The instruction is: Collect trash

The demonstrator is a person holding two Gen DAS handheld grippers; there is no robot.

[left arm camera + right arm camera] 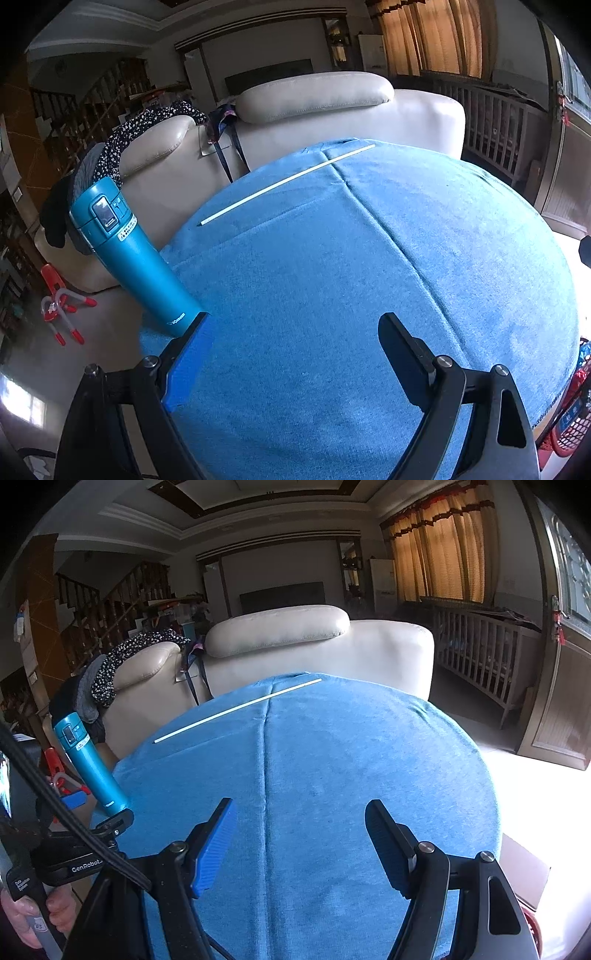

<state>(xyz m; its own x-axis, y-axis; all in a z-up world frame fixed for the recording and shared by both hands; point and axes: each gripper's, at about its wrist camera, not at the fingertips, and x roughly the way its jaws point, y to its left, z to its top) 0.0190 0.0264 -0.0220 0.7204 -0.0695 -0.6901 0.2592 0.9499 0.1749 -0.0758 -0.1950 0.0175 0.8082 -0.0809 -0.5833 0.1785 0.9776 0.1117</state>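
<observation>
A thin white stick [288,183] lies on the blue tablecloth [332,277] near the far edge; it also shows in the right wrist view [238,710]. A teal flask [129,254] stands at the table's left edge, just beyond my left fingertip; it shows in the right wrist view too [88,764]. My left gripper [295,317] is open and empty above the near part of the cloth. My right gripper [301,805] is open and empty above the cloth [332,775], with the left gripper's body at its left.
A cream leather sofa [332,110] with clothes draped on it stands behind the table. A wooden crib [491,657] stands at the right. A red basket [569,424] sits below the table's right edge. A red toy [59,306] lies on the floor at left.
</observation>
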